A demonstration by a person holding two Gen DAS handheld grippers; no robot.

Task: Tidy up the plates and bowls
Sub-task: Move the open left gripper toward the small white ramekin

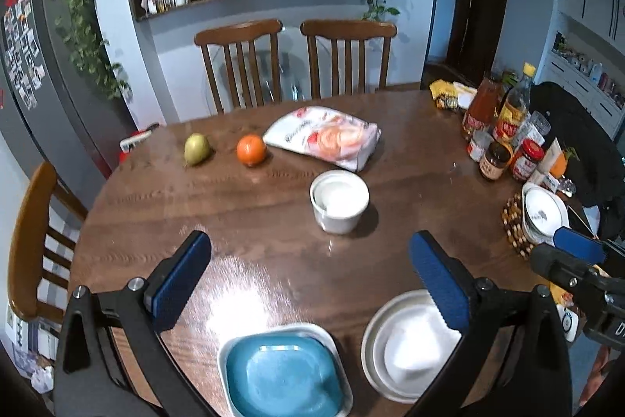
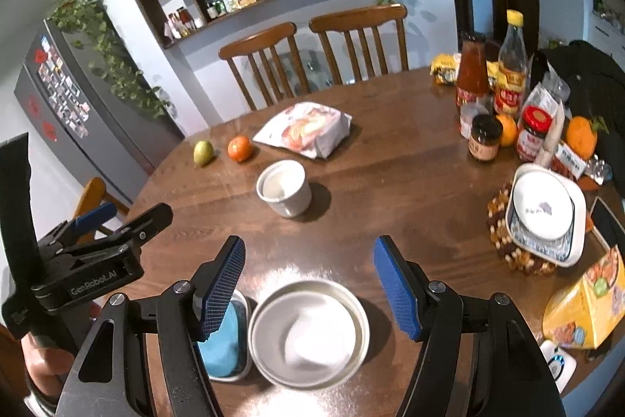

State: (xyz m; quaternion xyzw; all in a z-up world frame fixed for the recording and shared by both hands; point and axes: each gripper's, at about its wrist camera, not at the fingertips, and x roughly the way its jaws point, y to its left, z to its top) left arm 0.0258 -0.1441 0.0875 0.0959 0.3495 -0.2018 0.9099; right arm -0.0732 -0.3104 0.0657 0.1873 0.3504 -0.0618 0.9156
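Observation:
A white cup-like bowl (image 1: 339,200) stands mid-table; it also shows in the right wrist view (image 2: 284,187). A blue square plate (image 1: 283,374) lies on a pale square plate near the front edge. Beside it a round white bowl (image 1: 410,342) sits nested in a round plate; it also shows in the right wrist view (image 2: 308,333). A white dish (image 2: 541,212) rests in a square dish on a beaded trivet at right. My left gripper (image 1: 310,268) is open and empty above the blue plate. My right gripper (image 2: 308,272) is open and empty above the round bowl.
A pear (image 1: 196,148), an orange (image 1: 251,150) and a snack bag (image 1: 324,135) lie at the far side. Bottles and jars (image 2: 500,96) crowd the right. A yellow box (image 2: 586,303) lies front right. Chairs stand around the wooden table (image 1: 234,206).

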